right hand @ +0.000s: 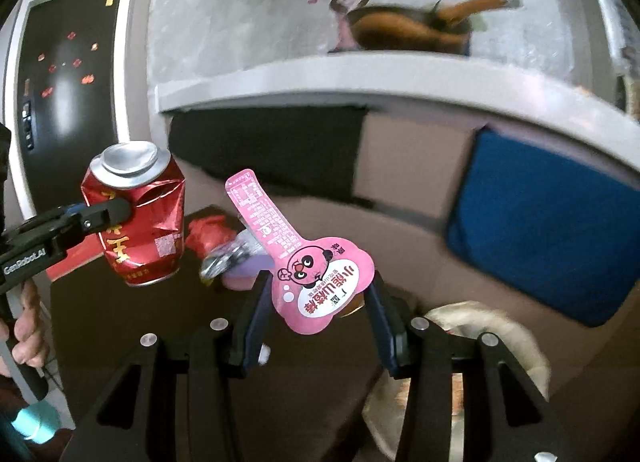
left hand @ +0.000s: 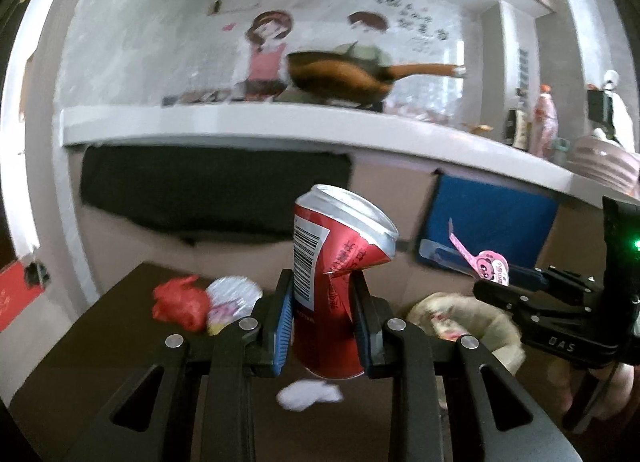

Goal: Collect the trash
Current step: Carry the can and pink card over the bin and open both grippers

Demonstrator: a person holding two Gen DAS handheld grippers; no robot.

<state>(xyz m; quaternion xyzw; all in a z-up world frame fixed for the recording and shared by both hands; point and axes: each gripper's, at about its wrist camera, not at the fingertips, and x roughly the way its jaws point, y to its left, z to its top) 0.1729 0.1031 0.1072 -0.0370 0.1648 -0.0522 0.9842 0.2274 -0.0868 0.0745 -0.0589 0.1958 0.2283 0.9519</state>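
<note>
In the left wrist view a crushed red drink can (left hand: 336, 274) stands upright between the blue pads of my left gripper (left hand: 324, 314), which is shut on it above a dark table (left hand: 100, 342). The right wrist view shows the same can (right hand: 140, 221) at the left, the left gripper (right hand: 108, 213) pinching its dented side. My right gripper (right hand: 318, 310) is shut on a pink snack wrapper (right hand: 320, 282) printed with a cartoon face, its long tab pointing up and left. From the left wrist view the right gripper (left hand: 492, 290) and the wrapper (left hand: 490, 268) show at the right.
On the table lie a red plastic bag (left hand: 180, 300), a white foil lid (left hand: 234, 294), a white paper scrap (left hand: 310, 394) and a beige crumpled bag (left hand: 460, 322). Behind runs a white counter (left hand: 240, 125) bearing a brown pan (left hand: 340, 77). A blue panel (left hand: 488, 229) hangs below it. A black fridge door (right hand: 68, 69) stands at the left.
</note>
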